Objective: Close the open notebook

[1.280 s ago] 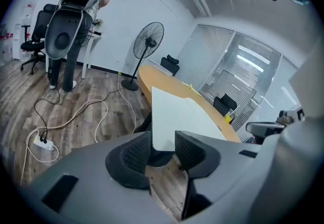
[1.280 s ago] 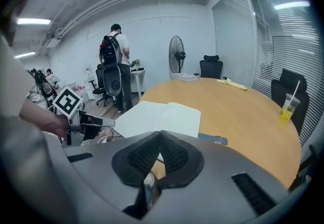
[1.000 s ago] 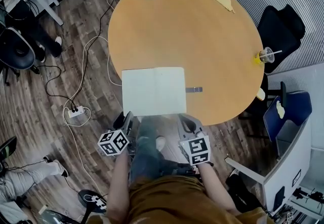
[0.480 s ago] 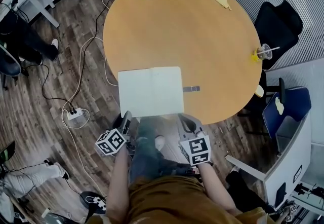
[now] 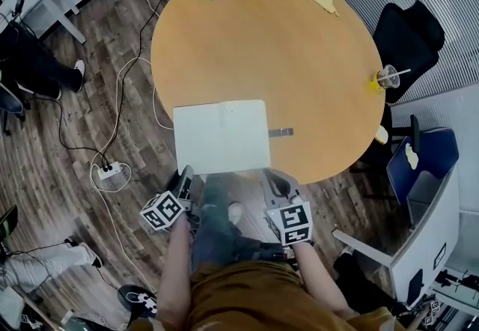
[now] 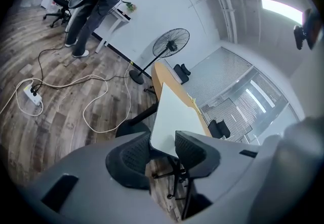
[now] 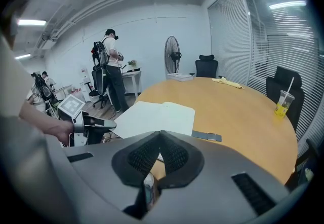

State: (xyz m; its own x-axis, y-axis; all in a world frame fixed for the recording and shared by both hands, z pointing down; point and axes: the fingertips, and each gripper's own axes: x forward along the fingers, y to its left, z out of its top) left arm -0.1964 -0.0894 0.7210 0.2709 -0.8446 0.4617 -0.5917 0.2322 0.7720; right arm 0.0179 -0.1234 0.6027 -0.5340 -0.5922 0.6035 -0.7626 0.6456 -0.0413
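1. The left gripper (image 6: 162, 141) has its jaws apart with nothing clamped. The near left corner of the open notebook (image 5: 221, 135) sits just ahead of their tips.
2. The right gripper (image 7: 161, 134) has its jaws pressed together and empty, just short of the notebook's near right corner.
3. The notebook lies flat, pages up, on the round table (image 5: 299, 52), ahead of both grippers.
4. A small grey strip (image 5: 283, 132) lies ahead of the right gripper, just beside the notebook's right edge.
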